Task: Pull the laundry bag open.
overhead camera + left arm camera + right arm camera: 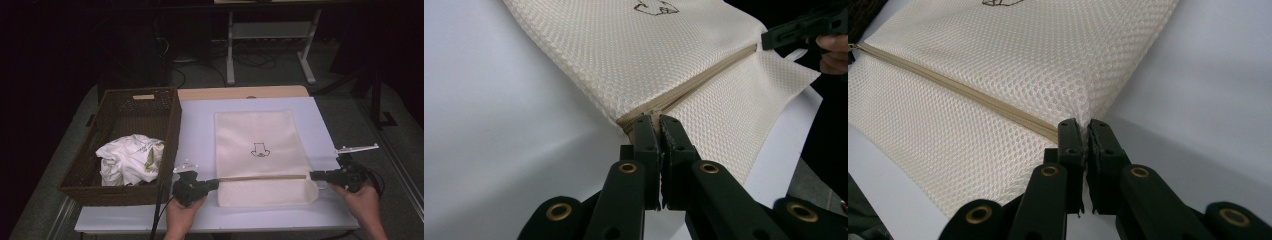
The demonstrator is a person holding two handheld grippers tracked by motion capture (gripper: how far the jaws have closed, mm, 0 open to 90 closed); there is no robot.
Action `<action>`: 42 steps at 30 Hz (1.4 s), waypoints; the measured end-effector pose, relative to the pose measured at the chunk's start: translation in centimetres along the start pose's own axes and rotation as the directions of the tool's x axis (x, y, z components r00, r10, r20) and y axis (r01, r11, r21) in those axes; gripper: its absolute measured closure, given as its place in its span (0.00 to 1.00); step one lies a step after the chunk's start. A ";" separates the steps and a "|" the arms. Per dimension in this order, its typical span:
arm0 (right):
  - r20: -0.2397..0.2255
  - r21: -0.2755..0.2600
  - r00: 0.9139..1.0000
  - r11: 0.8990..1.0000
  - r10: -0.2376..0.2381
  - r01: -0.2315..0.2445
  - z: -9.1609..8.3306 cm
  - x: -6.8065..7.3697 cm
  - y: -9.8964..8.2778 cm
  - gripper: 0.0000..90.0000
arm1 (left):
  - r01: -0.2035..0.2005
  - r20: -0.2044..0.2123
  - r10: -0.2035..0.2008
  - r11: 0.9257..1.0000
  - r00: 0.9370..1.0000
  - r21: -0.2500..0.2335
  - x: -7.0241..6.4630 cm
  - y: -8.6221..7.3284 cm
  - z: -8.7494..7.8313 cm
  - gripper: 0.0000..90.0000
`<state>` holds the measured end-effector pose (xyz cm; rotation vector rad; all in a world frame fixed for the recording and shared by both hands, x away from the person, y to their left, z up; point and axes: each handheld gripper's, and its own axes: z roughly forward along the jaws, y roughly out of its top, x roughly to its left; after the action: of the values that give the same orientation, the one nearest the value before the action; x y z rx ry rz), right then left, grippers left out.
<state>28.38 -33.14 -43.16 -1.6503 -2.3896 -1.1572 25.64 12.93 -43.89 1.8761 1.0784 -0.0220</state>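
In the left gripper view the left gripper (659,121) has its 2 black jaws clenched together on the zip end of a cream mesh bag (644,60), at the corner where the beige zip (704,77) begins. In the right gripper view the right gripper (1081,125) is likewise clenched, its jaws pinching the mesh edge of the bag (998,65) right where the zip (953,90) runs out at the other side.

From the high view the left gripper (215,183) and the right gripper (314,175) sit at opposite ends of the zip line (262,177), with the person's left hand (184,212) and right hand (361,195) behind them coming in from the near edge. The bag (260,132) lies flat on a white sheet (197,130) that covers the table, roughly at its middle, with the zip running across the bag near its near end; a strip of mesh lies on the near side of the zip. A small dark line drawing (259,150) is printed on the bag's upper face.

To the left of the sheet, touching its edge, stands a dark wicker basket (120,107), and in it lies 1 crumpled white cloth (131,159) with some print on it. Beyond the table's far edge a white frame (270,30) stands on the floor
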 end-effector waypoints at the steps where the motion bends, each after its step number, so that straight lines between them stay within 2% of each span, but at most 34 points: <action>1: -0.001 -0.003 1.000 1.000 -0.003 0.003 0.1 0.1 0.1 0.95 | -0.005 -0.005 0.005 1.000 1.000 -0.001 0.1 0.0 -0.1 0.97; 11: -0.024 -0.016 0.999 0.999 -0.034 0.034 0.6 0.6 0.1 0.92 | -0.023 -0.030 0.023 1.000 0.999 -0.008 0.3 -0.6 -0.5 0.96; 15: -0.031 -0.018 0.998 0.998 -0.055 0.055 0.7 0.8 0.0 0.88 | -0.045 -0.049 0.044 0.999 0.998 -0.012 0.4 -0.6 -0.8 0.95; 18: -0.042 -0.036 0.996 0.997 -0.074 0.073 0.6 1.0 -0.2 0.81 | -0.062 -0.074 0.061 0.998 0.995 -0.010 0.5 -0.8 -1.0 0.95; 22: -0.041 -0.057 0.995 0.994 -0.093 0.091 0.4 1.4 -0.4 0.74 | -0.062 -0.079 0.060 0.998 0.995 -0.017 0.7 -1.1 -1.2 0.90; 28: 0.036 -0.080 0.991 0.988 -0.132 0.135 -0.2 2.4 -0.7 0.65 | -0.087 -0.093 0.085 0.996 0.992 -0.018 0.4 -1.1 -1.4 0.83; 34: 0.095 -0.103 0.983 0.980 -0.160 0.170 -1.1 3.3 -1.5 0.62 | -0.088 -0.090 0.086 0.996 0.992 -0.021 0.4 -1.1 -1.5 0.79; 42: 0.149 -0.104 0.969 0.972 -0.196 0.212 -2.1 5.0 -3.2 0.60 | -0.095 -0.076 0.092 0.995 0.993 -0.027 0.1 -0.6 -1.6 0.74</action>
<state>22.79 -30.86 -41.44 -1.5952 -2.6809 -1.2779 24.68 14.22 -43.47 1.9109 1.0341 0.1187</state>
